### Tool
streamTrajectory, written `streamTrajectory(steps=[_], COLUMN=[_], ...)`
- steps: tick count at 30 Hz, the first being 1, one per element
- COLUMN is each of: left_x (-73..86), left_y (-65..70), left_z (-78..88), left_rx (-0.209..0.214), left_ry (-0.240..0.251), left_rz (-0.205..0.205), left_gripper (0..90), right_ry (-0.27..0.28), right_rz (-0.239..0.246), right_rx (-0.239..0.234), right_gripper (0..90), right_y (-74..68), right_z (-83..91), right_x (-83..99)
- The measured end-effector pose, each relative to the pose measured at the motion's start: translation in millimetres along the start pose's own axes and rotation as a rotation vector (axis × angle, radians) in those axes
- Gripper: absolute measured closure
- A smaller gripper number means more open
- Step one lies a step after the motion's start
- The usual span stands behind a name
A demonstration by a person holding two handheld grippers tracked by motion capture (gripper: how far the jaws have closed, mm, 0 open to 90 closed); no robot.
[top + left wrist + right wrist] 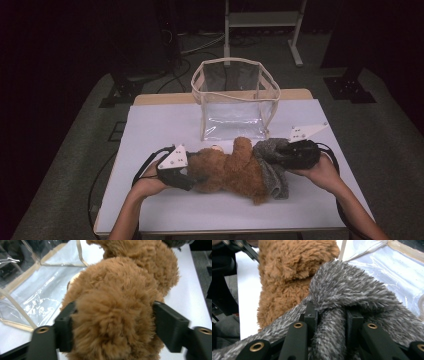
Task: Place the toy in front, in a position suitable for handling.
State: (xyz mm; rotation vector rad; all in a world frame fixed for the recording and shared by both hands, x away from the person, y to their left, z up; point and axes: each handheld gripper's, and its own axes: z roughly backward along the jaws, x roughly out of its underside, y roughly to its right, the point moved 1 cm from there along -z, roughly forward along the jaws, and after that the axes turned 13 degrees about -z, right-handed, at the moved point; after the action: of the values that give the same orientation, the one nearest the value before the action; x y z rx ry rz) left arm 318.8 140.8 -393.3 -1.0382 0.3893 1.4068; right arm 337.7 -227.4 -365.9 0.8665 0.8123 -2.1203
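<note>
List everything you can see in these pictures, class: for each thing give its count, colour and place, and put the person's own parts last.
Teddy bear: one, brown, lying on the table between the grippers.
Fuzzy cloth: one, grey, at the bear's right end.
Clear bag: one, transparent with cream trim, standing open behind the bear.
Table: one, white top.
Metal stand: one, pale, on the floor beyond the table.
Left gripper: one, black, jaws around the bear.
Right gripper: one, black, shut on the cloth.
Hands: two, holding the grippers.
</note>
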Motion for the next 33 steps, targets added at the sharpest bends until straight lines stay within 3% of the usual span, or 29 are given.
streamTrajectory(steps=[8, 13, 18, 20, 23, 26, 30, 33], left_x=[-0.6, -4.7, -3.9, -1.0, -1.5, -1.7, -2.5, -3.8], left_y=[5.5, 8.5, 7.7, 7.9, 7.6, 6.8, 6.7, 5.8], left_z=[-9.1, -11.8, -12.6, -12.1, -11.5, -12.1, -11.8, -11.2], left_rx=[0.023, 0.031, 0.02, 0.026, 0.029, 0.028, 0.029, 0.025], left_ry=[-0.007, -0.006, -0.015, -0.021, -0.017, -0.018, -0.022, -0.021], left_rz=[-0.009, -0.023, -0.015, -0.018, -0.016, -0.009, -0.015, -0.015], left_gripper=[38.6, 38.4, 35.6, 35.5, 35.6, 35.5, 35.2, 34.9], right_ry=[0.003, 0.021, -0.014, -0.082, -0.07, -0.04, 0.025, 0.043], right_rz=[0.048, 0.031, 0.061, 0.083, 0.061, 0.057, 0.072, 0.078], right_rx=[0.031, -0.019, -0.066, -0.065, -0.083, -0.067, -0.057, -0.067], right_gripper=[68.1, 68.1, 68.2, 68.2, 68.2, 68.2, 68.2, 68.2], right_y=[-8.1, -11.9, -25.9, -32.4, -27.2, -24.6, -28.2, -32.4], right_z=[-5.7, -17.5, -30.9, -42.9, -37.8, -25.8, -9.4, -10.0], right_x=[-27.4, -43.1, -45.4, -37.0, -33.0, -35.8, -52.0, -61.2])
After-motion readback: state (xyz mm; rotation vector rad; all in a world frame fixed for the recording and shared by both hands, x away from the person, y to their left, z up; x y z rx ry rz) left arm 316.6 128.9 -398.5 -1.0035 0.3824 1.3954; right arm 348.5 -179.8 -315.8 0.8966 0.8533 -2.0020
